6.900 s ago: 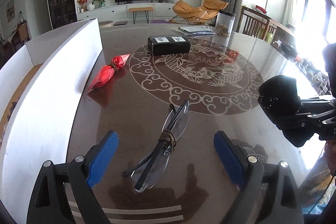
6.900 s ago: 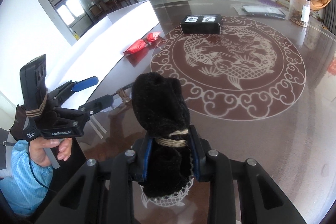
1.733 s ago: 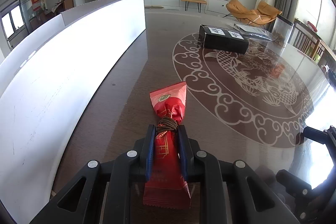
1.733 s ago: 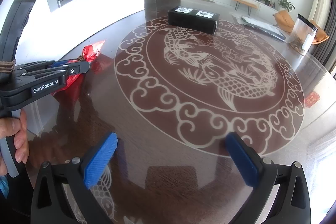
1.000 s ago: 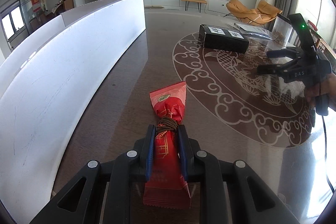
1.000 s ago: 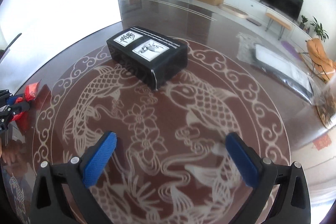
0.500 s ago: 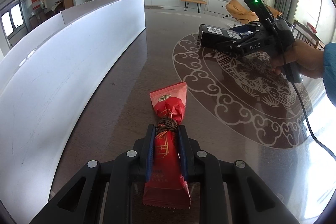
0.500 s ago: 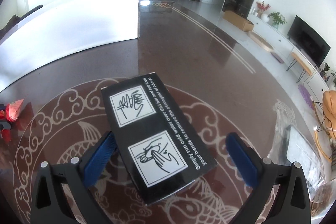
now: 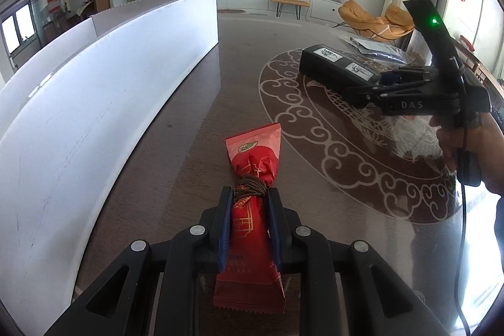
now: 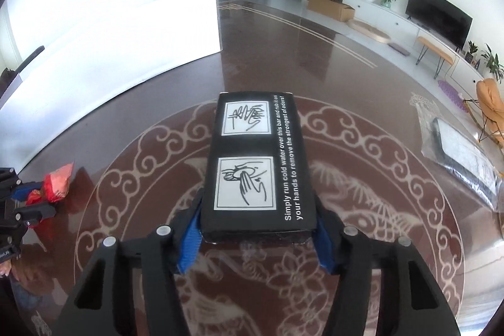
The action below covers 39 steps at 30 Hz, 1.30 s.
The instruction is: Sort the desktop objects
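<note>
I have 2 objects in play on the counter [image 9: 195,103]. My left gripper [image 9: 247,211] is clamped nearly closed on the red snack packet [image 9: 252,210], pinching it just below the cord wound round its neck; the packet lies flat on the dark wood close to the white partition [image 9: 94,90]. My right gripper [image 10: 256,229] straddles the near end of the black box [image 10: 256,159], which sits on the fish medallion [image 10: 362,210] inlaid near the middle of the counter, well apart from the packet. Its jaws are closing, and the blue pads [image 10: 189,241] look to be at or almost at the box's long sides; I cannot tell for certain that they press yet. I judge the step in hand to be seizing the box while the packet waits. Next, I should finish the squeeze squarely so the box does not twist, then lift both and carry them to wherever they are being grouped.
</note>
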Tool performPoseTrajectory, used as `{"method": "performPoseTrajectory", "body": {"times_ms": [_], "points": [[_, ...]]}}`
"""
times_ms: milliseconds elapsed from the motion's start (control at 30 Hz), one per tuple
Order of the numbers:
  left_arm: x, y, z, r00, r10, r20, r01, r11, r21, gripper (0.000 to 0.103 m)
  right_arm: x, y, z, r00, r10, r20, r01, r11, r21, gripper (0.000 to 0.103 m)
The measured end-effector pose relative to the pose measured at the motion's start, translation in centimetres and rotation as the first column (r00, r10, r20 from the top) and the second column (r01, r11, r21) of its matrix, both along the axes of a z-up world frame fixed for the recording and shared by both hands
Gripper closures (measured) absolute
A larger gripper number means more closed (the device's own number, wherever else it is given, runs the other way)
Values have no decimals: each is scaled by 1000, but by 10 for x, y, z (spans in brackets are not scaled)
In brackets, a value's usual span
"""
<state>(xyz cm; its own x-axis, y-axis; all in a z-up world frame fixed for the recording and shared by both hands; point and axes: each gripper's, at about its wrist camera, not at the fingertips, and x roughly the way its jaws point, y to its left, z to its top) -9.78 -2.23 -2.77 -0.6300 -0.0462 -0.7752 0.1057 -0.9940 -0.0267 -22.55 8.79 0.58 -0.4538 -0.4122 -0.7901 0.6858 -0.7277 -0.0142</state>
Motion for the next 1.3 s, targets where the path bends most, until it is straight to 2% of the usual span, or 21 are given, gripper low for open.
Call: {"method": "performPoseTrajectory", "body": {"times_ms": [167,367,533,667,767,933,967,1000,1067,1133,1300], "points": [[1,-3,0,1000,-5,-4,5,1000,15,82,71,43,0,995,-104,0,104,995,-10,43],[2,-4,0,1000,-12,-7,13,1000,29,82,168,98,2,973,-229,-4,229,973,-6,43],[7,-9,0,999,-22,-26,24,996,84,82,203,108,2,953,-303,-2,303,953,-7,41],[9,-10,0,998,-47,-30,50,992,113,82,193,94,0,948,-316,42,317,948,-28,9],[9,-8,0,998,-62,-30,65,991,116,81,180,74,-2,953,-302,25,301,953,23,2],[7,-2,2,995,-88,-35,92,989,117,64,176,69,-5,949,-313,32,312,950,23,0],[7,2,2,994,-105,-31,108,989,101,56,176,69,-5,949,-313,32,312,950,23,0],[5,7,1,993,-118,-20,120,990,74,36,175,69,-5,949,-313,32,312,950,23,0],[-1,15,-3,992,-117,42,116,993,18,4,176,69,-5,949,-312,32,312,950,23,0],[-4,19,-5,989,-130,66,131,991,-4,0,176,70,-5,950,-312,32,311,950,23,0],[-4,20,-6,987,-140,76,142,990,-16,0,176,70,-6,950,-311,33,310,950,22,0]]}}
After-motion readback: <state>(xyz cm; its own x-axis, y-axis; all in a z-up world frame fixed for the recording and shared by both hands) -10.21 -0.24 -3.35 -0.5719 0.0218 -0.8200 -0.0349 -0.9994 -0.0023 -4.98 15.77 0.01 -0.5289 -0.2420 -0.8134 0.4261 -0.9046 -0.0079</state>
